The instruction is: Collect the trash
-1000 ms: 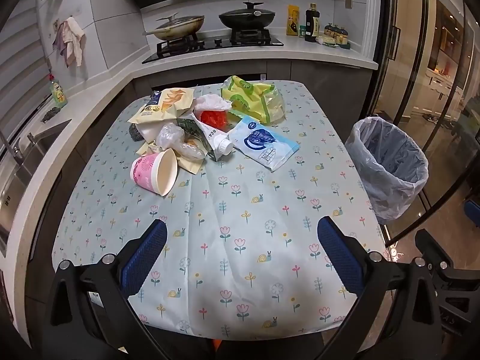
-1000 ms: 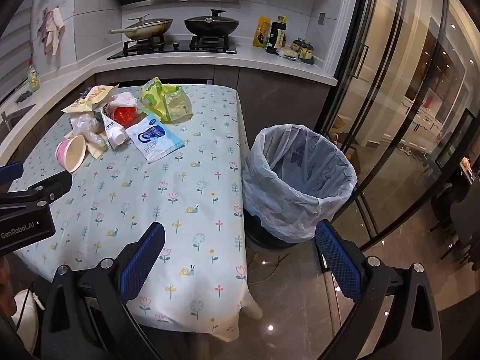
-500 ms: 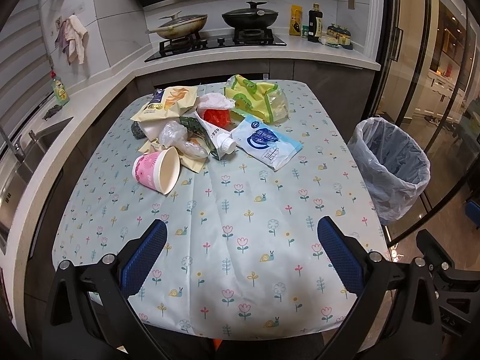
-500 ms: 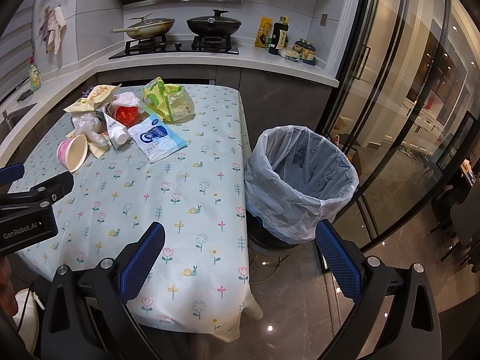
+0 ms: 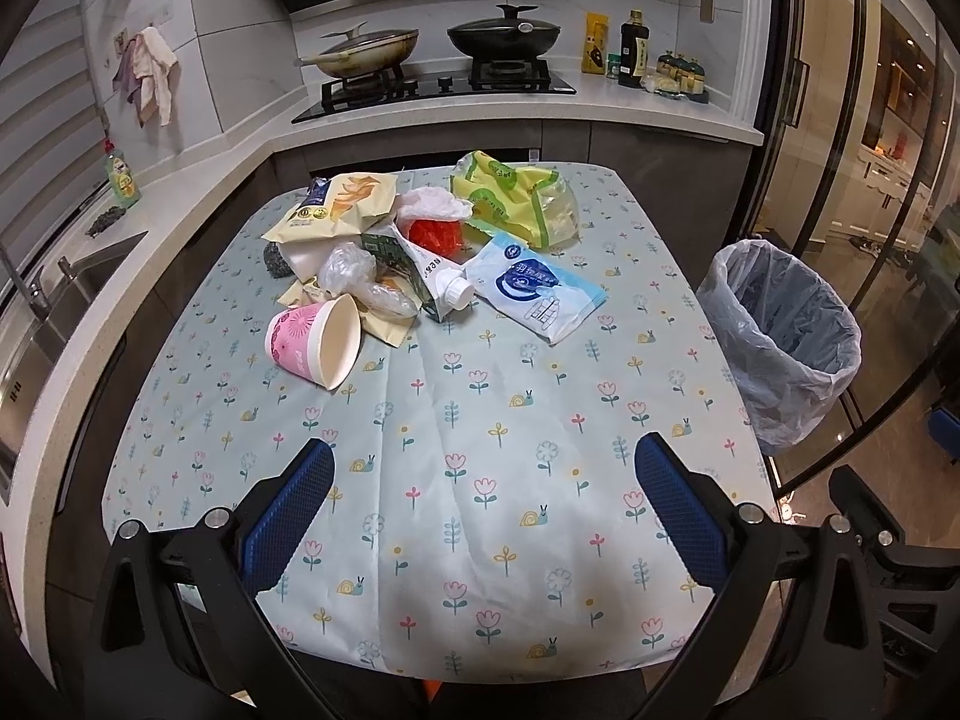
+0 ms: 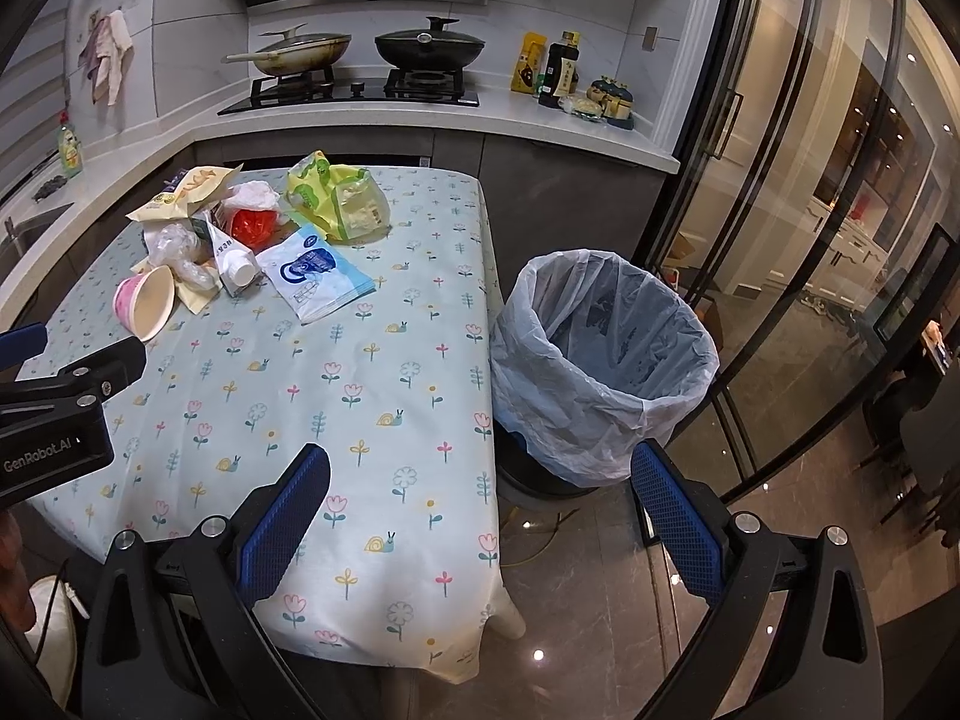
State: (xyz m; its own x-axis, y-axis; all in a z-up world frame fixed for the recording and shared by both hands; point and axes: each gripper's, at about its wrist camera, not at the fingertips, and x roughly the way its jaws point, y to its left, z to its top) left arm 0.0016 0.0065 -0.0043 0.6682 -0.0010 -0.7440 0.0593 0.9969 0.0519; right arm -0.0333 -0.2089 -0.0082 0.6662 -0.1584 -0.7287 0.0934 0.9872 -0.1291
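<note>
the trash pile [image 5: 414, 258] sits untouched on the table [image 5: 480, 480], well ahead of my left gripper [image 5: 483, 504]; the lined bin [image 6: 600, 354] ahead of my right gripper [image 6: 480, 510] looks empty. both have their jaws wide apart, holding nothing. i judge collection not yet begun.

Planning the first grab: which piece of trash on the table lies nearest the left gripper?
The pink paper cup, tipped on its side with its mouth toward the left gripper. The bags and carton sit farther back.
</note>
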